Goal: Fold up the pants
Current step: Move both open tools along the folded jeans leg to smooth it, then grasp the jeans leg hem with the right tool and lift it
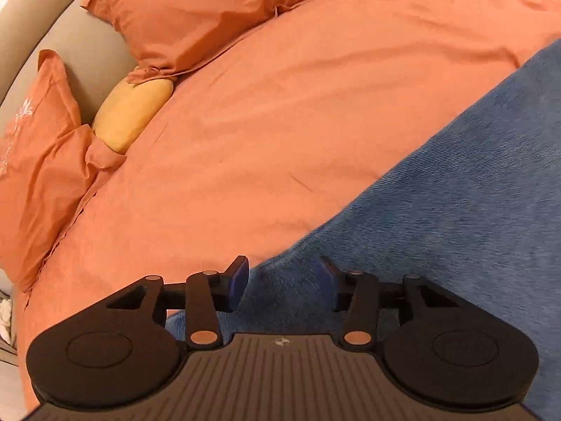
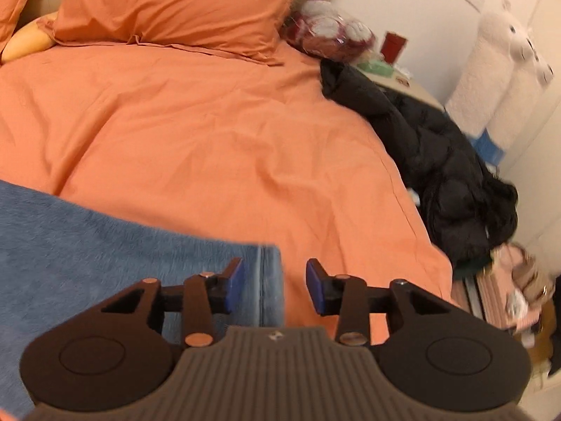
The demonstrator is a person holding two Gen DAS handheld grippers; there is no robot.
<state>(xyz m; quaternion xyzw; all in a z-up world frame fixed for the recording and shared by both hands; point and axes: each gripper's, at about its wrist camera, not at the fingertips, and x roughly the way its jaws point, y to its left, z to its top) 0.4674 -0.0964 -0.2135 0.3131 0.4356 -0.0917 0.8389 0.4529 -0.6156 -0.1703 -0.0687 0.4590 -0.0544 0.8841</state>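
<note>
No legible writing. Jeans lie flat on orange duvet. Left gripper over one edge, jaws apart, empty; right gripper over hem, jaws apart, empty. Nearby: orange pillows, yellow cushion, black jacket at bedside, white plush.

The left gripper points forward and slightly downward, its blue-padded fingers spread apart with nothing between them; the right gripper is posed alike, fingers apart, apparently empty though its view is blurred
</note>
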